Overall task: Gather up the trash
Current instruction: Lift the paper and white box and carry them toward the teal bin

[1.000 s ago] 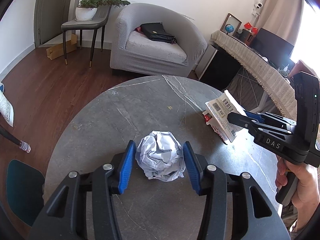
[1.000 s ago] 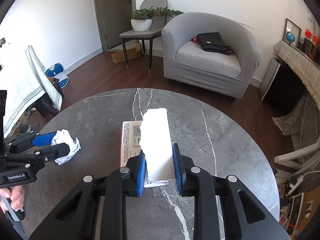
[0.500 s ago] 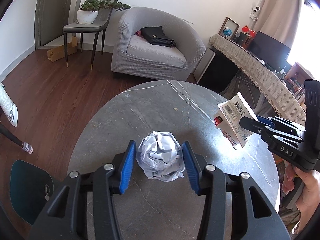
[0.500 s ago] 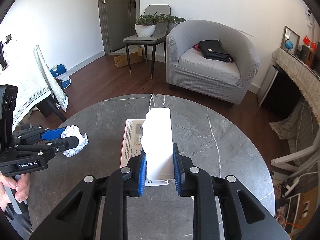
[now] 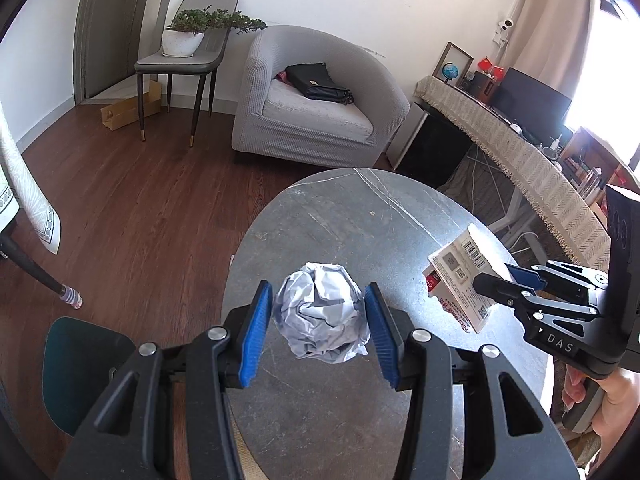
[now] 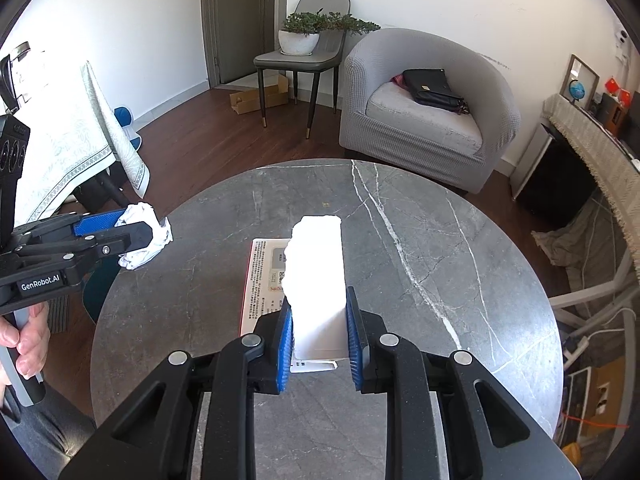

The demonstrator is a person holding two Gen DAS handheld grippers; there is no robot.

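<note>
My left gripper [image 5: 318,312] is shut on a crumpled white paper ball [image 5: 322,322] and holds it above the left edge of the round grey marble table [image 5: 360,216]. It also shows in the right wrist view [image 6: 132,228], with the ball [image 6: 144,236] in it. My right gripper [image 6: 319,320] is shut on a torn white packaging box [image 6: 318,276] with a printed card under it, held above the table [image 6: 420,240]. The box shows in the left wrist view [image 5: 460,276], with the right gripper [image 5: 500,280] on it.
A grey armchair [image 5: 316,104] with a black bag stands beyond the table. A chair with a potted plant [image 5: 188,36] is at the back left. A teal chair seat [image 5: 80,360] lies below the table's left edge. A cloth-covered sideboard [image 5: 520,152] runs along the right.
Both grippers have risen from the table with their loads. The left one has drifted left, toward the table's edge. The paper ball and the box have left the tabletop.
</note>
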